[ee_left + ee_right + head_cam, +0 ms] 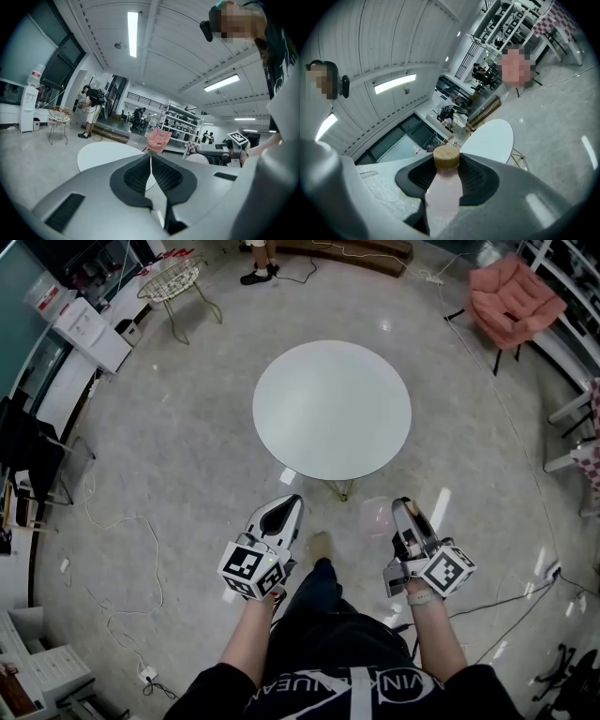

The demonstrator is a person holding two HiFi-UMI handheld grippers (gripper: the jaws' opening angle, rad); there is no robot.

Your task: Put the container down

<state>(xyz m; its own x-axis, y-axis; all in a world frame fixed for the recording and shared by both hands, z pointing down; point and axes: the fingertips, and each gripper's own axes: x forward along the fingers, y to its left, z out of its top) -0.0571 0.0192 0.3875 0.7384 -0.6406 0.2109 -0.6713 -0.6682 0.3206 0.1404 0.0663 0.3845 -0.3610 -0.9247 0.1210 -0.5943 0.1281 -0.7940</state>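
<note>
Grip first: the right gripper (446,174) pinches a pale pink translucent bottle (442,197), its black ribbed pads (476,180) pressed on the shoulder on either side, just under the round tan cap (446,158). We cannot see the bottle's lower half in the right gripper view; it is cut off at the frame's bottom edge. From the head view the bottle (378,517) is only a faint pinkish blur at the inner side of the right gripper (403,508), its outline hard to trace against the grey speckled floor (187,474).

The left gripper (151,163) has its pads pressed together with nothing between them; in the head view it (284,510) shows as a closed white wedge.

We take the round white table (331,409) as our landmark. The bottle sits short of the table's near edge, over the floor and not over the tabletop. Both grippers point toward the table from its near side, the left one off its near-left edge, the right one off its near-right edge. A pink padded armchair (511,301) stands well beyond the table's far right.
</note>
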